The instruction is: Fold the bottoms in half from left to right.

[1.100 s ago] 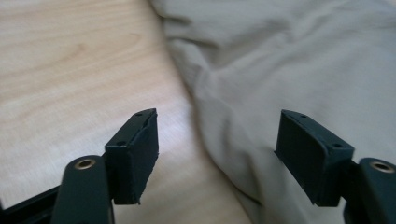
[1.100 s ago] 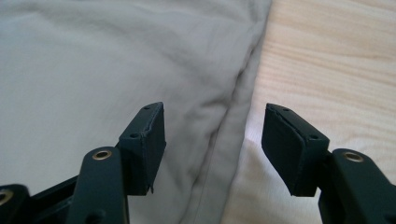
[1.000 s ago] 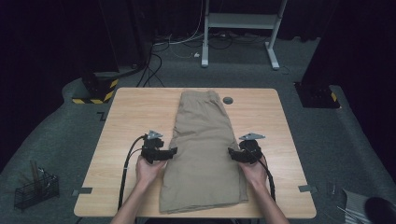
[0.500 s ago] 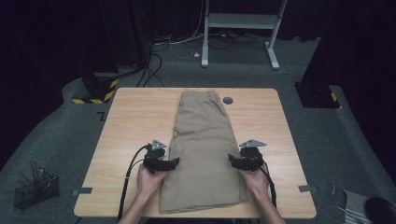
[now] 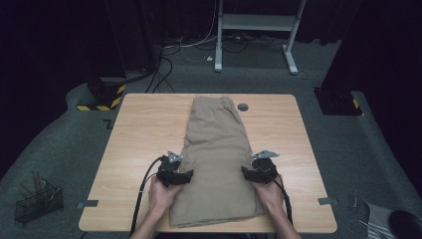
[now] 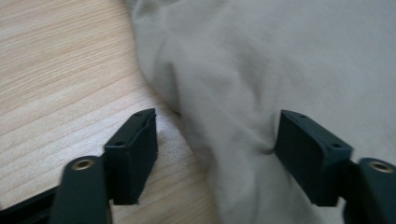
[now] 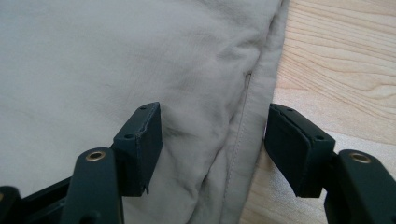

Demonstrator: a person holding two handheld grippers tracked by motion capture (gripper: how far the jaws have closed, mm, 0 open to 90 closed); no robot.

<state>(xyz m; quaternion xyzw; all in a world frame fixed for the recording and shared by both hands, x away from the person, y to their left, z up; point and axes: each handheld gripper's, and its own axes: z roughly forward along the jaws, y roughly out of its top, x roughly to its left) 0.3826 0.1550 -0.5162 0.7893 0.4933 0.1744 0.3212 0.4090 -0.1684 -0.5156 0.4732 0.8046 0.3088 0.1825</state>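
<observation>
Khaki shorts (image 5: 216, 149) lie folded lengthwise on the wooden table (image 5: 144, 129), waistband at the far end. My left gripper (image 5: 188, 176) is at the shorts' left edge, low over the table. In the left gripper view its jaws (image 6: 215, 126) have just been closing and stand open, with the rumpled fabric edge (image 6: 224, 116) between them. My right gripper (image 5: 247, 172) is at the shorts' right edge. In the right gripper view it (image 7: 212, 121) is open and straddles the seamed side of the shorts (image 7: 116, 56), one pad over cloth, the other over bare wood.
A round grommet (image 5: 243, 106) sits in the tabletop beside the waistband. On the floor are a wire basket (image 5: 37, 201) at the left, a yellow-black striped base (image 5: 99, 97) and a white desk frame (image 5: 259, 22) beyond the table.
My left gripper has slid a little toward the near edge along the shorts' left side. The right gripper has hardly shifted. The shorts lie as before.
</observation>
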